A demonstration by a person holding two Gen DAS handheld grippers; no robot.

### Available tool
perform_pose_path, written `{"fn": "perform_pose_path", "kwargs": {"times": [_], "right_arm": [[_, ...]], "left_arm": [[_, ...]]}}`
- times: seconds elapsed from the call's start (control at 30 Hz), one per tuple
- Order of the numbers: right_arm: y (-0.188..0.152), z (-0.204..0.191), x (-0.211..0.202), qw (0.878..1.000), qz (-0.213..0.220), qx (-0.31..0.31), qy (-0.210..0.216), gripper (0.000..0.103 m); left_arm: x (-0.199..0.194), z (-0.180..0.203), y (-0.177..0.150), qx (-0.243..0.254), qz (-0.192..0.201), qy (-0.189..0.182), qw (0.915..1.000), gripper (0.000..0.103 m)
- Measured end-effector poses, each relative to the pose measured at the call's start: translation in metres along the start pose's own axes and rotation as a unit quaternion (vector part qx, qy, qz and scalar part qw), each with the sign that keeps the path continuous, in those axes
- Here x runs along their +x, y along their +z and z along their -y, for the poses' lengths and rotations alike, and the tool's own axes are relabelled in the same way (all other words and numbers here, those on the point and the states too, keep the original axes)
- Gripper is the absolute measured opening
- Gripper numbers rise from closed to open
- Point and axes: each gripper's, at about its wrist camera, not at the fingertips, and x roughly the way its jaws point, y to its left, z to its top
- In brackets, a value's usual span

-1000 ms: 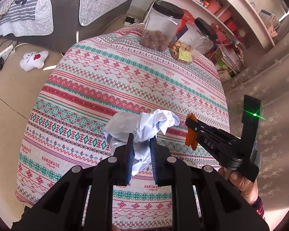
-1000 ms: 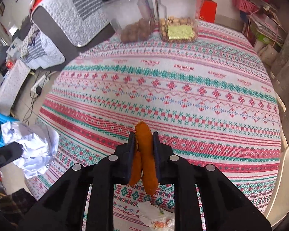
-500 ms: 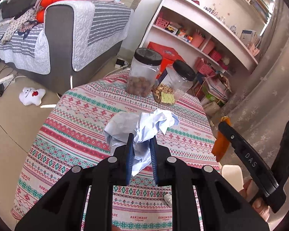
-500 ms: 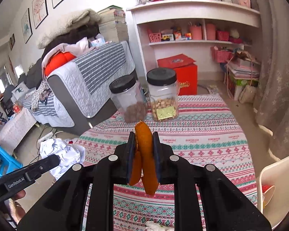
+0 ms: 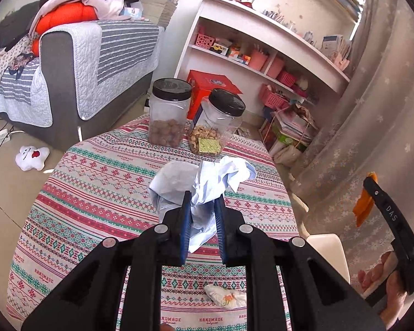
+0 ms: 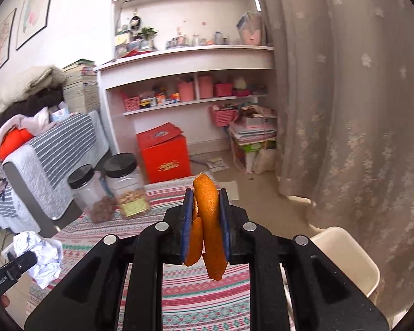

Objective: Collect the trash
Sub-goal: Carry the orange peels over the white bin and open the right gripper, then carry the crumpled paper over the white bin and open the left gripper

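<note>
While both grippers hang above the table (image 5: 102,171), each has trash pinched. L gripper (image 5: 202,209): jaws nearly shut, clamped on a paper wad (image 5: 204,182), pale blue-white, crumpled, creased all over. Wad has no clear long axis; most of it bulges out past and above the fingertips toward the jars (image 5: 168,115), a thin tail hangs down between the pads. It also shows at the lower left of the R view, off the table edge.

R gripper (image 6: 206,204): jaws close to shut, squeezing a peel (image 6: 207,220), bright orange, curled, pitted skin outward, paler inside on the left strip. Long axis runs roughly vertical in the R view, along the pads; top tip pokes a bit above the fingertips, bottom end droops below the pads. Peel sits centred between the jaws, both pads touching it. From the L view it is at far right, against the curtain (image 5: 372,138).

One more crumpled scrap (image 5: 226,295) lies on the cloth, near edge, below L gripper.
</note>
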Motion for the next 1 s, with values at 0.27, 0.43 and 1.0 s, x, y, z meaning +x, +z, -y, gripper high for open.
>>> {"fn": "perform_pose_path", "kwargs": {"times": [0.27, 0.43, 1.0], "right_arm": [[-0.001, 0.091, 0.009, 0.99, -0.019, 0.053, -0.129, 0.023], [-0.003, 0.131, -0.002, 0.983, -0.002, 0.08, -0.166, 0.081], [0.006, 0.234, -0.061, 0.94, 0.064, 0.172, -0.287, 0.096]], "left_arm": [[0.016, 0.037, -0.013, 0.022, -0.011, -0.013, 0.9996, 0.016], [0.023, 0.068, -0.023, 0.04, -0.02, -0.033, 0.9985, 0.016], [0.04, 0.245, -0.043, 0.125, -0.056, -0.16, 0.9775, 0.016]]}}
